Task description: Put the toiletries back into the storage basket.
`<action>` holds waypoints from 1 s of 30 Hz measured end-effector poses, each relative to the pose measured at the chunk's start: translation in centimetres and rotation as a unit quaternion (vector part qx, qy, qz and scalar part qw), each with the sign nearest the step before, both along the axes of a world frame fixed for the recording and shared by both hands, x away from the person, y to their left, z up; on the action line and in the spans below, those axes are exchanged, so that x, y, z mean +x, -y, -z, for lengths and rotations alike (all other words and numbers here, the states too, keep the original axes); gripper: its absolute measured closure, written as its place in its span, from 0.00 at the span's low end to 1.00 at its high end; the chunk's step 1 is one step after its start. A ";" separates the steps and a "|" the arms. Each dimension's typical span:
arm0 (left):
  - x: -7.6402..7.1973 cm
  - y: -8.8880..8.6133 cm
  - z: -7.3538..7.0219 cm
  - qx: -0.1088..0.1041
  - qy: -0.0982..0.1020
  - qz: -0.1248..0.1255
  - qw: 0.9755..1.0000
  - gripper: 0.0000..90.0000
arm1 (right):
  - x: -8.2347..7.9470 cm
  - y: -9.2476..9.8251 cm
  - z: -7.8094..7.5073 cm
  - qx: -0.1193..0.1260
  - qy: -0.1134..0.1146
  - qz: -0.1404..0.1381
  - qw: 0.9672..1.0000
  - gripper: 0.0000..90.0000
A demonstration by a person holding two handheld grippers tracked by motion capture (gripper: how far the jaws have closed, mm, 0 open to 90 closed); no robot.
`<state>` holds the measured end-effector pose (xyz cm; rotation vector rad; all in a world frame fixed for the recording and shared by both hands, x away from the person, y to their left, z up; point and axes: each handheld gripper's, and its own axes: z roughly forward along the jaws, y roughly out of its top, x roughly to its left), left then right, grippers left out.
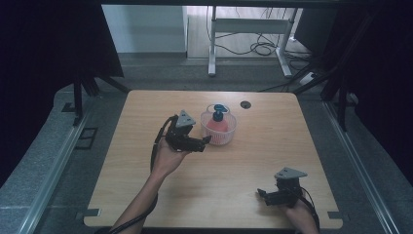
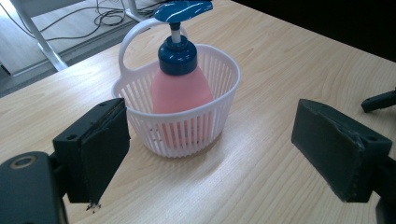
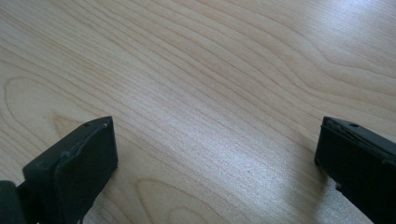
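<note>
A small white slatted basket (image 1: 230,132) (image 2: 219,114) with a loop handle stands upright near the table's middle back. Inside it stands a pink pump bottle (image 1: 217,122) (image 2: 180,91) with a dark blue collar and a blue pump head (image 2: 183,9). My left gripper (image 1: 203,142) (image 2: 212,147) is open just left of the basket, its jaws pointed at it and apart from it. My right gripper (image 1: 262,194) (image 3: 215,158) rests open low over bare wood near the front right corner, with nothing between its jaws.
The wooden table (image 1: 253,161) has a round cable hole (image 1: 245,104) at the back right of the basket. Beyond the far edge stand white desk legs (image 1: 212,44) and loose cables (image 1: 263,48) on the floor.
</note>
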<state>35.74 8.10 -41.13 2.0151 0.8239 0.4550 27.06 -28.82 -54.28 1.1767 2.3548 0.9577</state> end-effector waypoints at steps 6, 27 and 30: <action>-0.7 -0.7 0.1 -0.002 0.002 -0.002 1.000 0.13 | 0.0 0.0 0.0 0.000 0.000 0.000 1.000 0.00; -2.5 -3.1 1.1 -0.001 -0.005 -0.012 1.000 0.13 | 0.0 0.0 0.0 0.000 0.000 0.002 1.000 0.00; -2.8 -3.6 1.3 -0.002 -0.006 -0.014 1.000 0.13 | 0.0 0.0 0.0 0.000 -0.001 0.002 1.000 0.00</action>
